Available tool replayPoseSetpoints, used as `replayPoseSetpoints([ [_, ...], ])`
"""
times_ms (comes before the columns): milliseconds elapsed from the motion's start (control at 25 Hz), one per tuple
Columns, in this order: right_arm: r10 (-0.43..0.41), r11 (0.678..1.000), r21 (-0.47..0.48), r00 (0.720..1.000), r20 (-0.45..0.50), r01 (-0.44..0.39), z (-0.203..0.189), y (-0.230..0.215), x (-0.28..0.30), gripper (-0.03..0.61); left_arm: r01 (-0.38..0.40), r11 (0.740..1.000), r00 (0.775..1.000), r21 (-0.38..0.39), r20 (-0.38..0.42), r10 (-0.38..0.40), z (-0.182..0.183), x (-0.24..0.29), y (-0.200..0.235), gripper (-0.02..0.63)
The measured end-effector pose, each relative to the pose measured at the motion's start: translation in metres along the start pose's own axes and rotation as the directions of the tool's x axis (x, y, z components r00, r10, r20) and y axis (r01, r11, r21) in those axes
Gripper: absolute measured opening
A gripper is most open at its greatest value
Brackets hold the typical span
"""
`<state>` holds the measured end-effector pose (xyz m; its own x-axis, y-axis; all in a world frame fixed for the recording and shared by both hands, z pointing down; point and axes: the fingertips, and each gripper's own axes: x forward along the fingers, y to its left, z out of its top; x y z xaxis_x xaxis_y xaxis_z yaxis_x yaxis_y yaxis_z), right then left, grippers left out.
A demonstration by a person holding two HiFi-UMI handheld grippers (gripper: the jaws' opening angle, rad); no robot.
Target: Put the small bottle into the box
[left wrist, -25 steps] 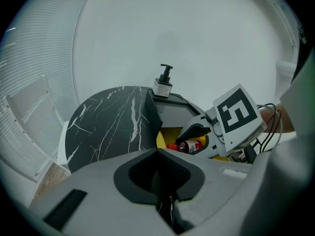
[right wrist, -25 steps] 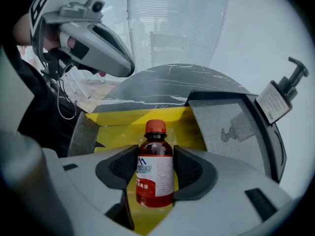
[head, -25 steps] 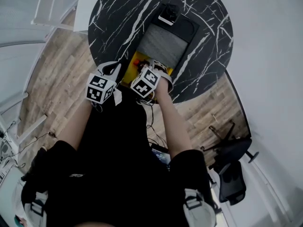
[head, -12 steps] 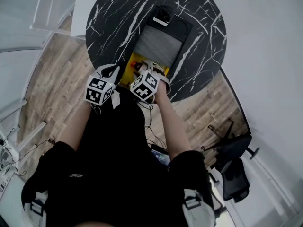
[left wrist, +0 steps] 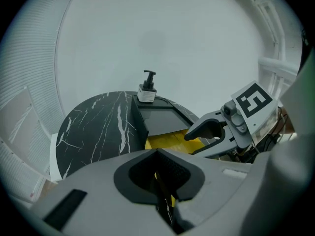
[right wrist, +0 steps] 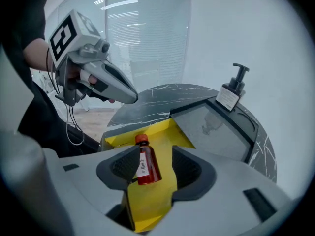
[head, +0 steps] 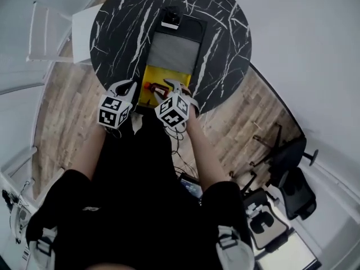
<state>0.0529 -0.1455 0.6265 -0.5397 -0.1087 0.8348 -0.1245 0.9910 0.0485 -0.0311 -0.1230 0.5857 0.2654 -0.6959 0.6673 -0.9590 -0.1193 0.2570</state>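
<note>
The small red bottle (right wrist: 146,166) rests on the yellow tray (right wrist: 165,132), next to the dark box (right wrist: 211,127). It is between the right gripper (right wrist: 156,167) jaws, which are closing but not yet pinching it. It looks light, hard and smooth, so grab its round middle. The left gripper (left wrist: 160,173) is pressed together, empty. One small bottle, one pump bottle (right wrist: 230,95), one box, two grippers.

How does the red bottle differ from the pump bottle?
Top: the red bottle has an orange cap; the pump bottle has a black pump head.
Pose: the red bottle is tilted; the pump bottle stands upright.
Place: the red bottle is over the yellow box, between the right gripper's closing jaws; the pump bottle stands at the tray's far end.
Both carry a white label.
</note>
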Motion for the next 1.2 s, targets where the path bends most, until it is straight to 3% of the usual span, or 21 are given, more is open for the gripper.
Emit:
replayPoseSetpoints([
  [160,-0.060,0.985,0.164,0.997,0.056,0.050,-0.004,0.001,-0.011,0.144,0.049,0.998,0.999,0.049,-0.017,-0.048,-0.002,-0.001,-0.007,0.000],
  [320,-0.133,0.945,0.313,0.986,0.101,0.095,-0.007,0.002,-0.020,0.101,0.093,0.992,0.995,0.088,-0.040,-0.090,-0.006,0.000,-0.013,0.000],
  [520,-0.261,0.873,0.457,0.954,0.149,0.168,-0.008,-0.002,-0.033,0.010,0.139,0.980,0.990,0.143,-0.045,-0.134,-0.005,0.000,-0.022,0.000],
  [640,-0.345,0.813,0.546,0.922,0.177,0.199,-0.006,0.000,-0.046,-0.003,0.171,0.970,0.985,0.173,-0.030,-0.169,-0.001,-0.006,-0.027,0.000],
  [800,-0.503,0.723,0.628,0.843,0.191,0.289,0.005,-0.001,-0.067,-0.003,0.192,0.956,0.978,0.221,0.033,-0.204,0.017,-0.017,-0.028,0.000],
  [960,-0.670,0.609,0.679,0.724,0.164,0.409,0.021,-0.001,-0.098,-0.003,0.216,0.937,0.962,0.275,0.101,-0.252,0.033,-0.033,-0.030,0.000],
  [1120,-0.791,0.480,0.744,0.596,0.138,0.465,0.038,0.003,-0.136,-0.004,0.230,0.923,0.945,0.308,0.157,-0.288,0.048,-0.057,-0.030,0.000],
  [1200,-0.826,0.444,0.753,0.548,0.134,0.486,0.048,0.012,-0.154,-0.003,0.230,0.920,0.939,0.318,0.174,-0.296,0.050,-0.072,-0.031,0.000],
])
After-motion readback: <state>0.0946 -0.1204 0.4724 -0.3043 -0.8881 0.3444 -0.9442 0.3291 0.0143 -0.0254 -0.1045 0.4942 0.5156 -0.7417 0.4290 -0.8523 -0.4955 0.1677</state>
